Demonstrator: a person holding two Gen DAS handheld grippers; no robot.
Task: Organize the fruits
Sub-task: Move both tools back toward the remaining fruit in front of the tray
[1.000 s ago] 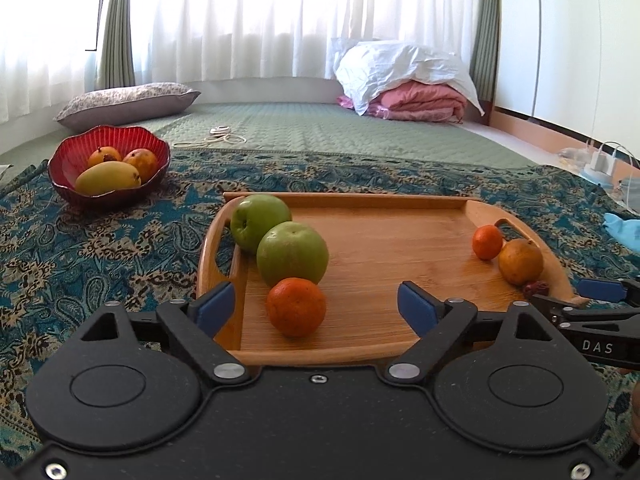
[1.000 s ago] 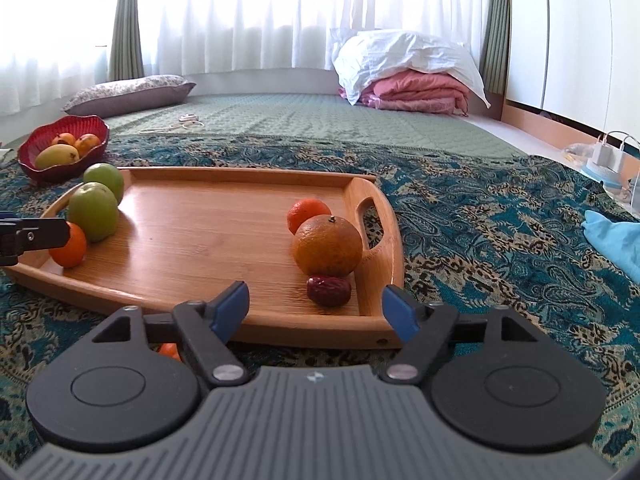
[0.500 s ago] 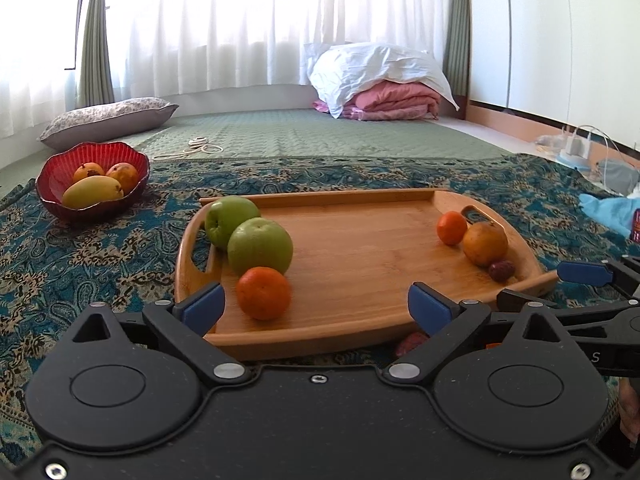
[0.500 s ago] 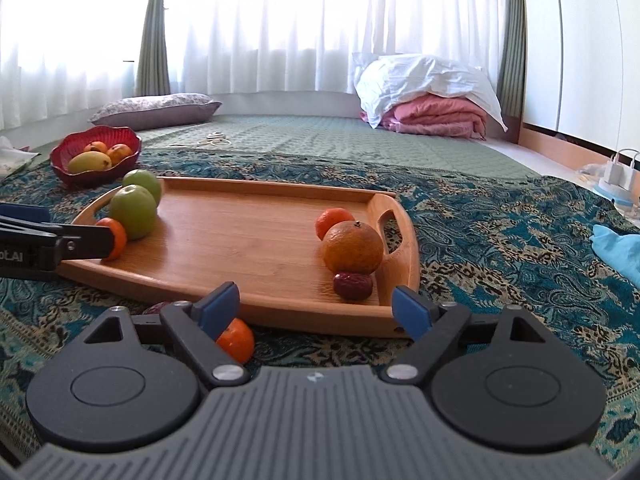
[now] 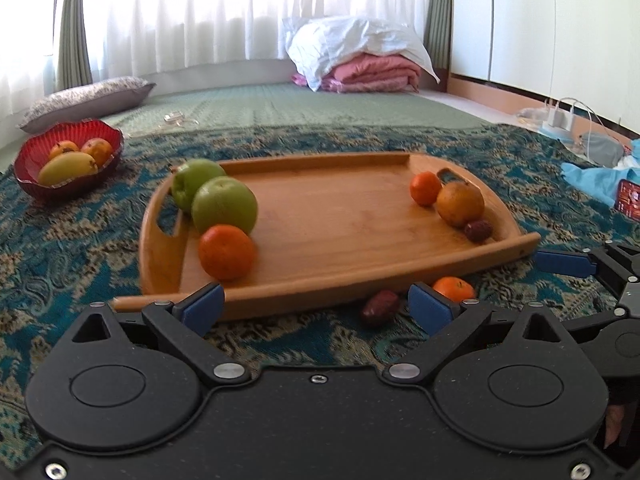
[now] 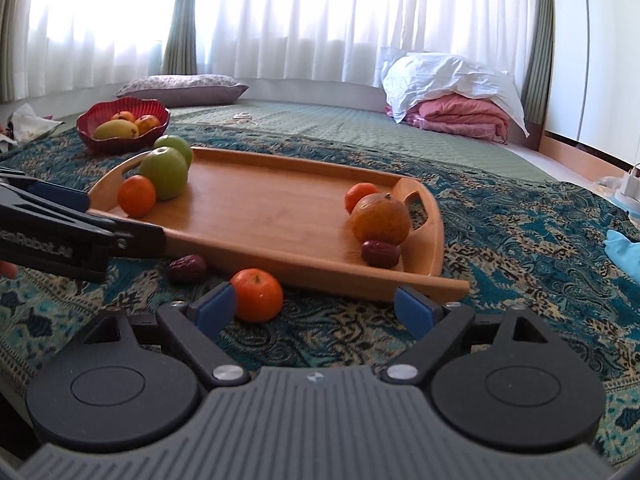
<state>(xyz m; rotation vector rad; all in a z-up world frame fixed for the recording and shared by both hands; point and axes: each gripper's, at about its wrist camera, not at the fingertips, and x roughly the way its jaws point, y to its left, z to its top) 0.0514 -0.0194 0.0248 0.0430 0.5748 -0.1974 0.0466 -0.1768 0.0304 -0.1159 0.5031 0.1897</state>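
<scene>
- Left wrist view: the wooden tray (image 5: 340, 220) lies on the patterned blanket (image 5: 72, 248), long axis running left to right, one cut-out handle at each short end, the right end swung a touch farther away.
- At the tray's left end, two green apples (image 5: 224, 204) touch each other, with a mandarin (image 5: 226, 252) just in front of them.
- At the right end, a small mandarin (image 5: 425, 188), a bigger orange (image 5: 460, 203) and a red date (image 5: 478, 230) bunch up beside the handle.
- Off the tray, by its near edge, a loose mandarin (image 6: 257, 294) and a loose date (image 6: 187, 268) rest on the blanket.
- Left gripper (image 5: 316, 306): jaws spread wide after easing a little farther apart, nothing between them, near edge of the tray just ahead.
- Right gripper (image 6: 316, 307): jaws have just been opening, now wide and released; the loose mandarin sits right by the left pad, whether touching I can't tell.
- Beyond the tray's far left corner, a red bowl (image 5: 28, 176) holds a mango and two orange fruits.
- Farther back, a pillow (image 5: 88, 96) and folded bedding (image 5: 360, 60).
</scene>
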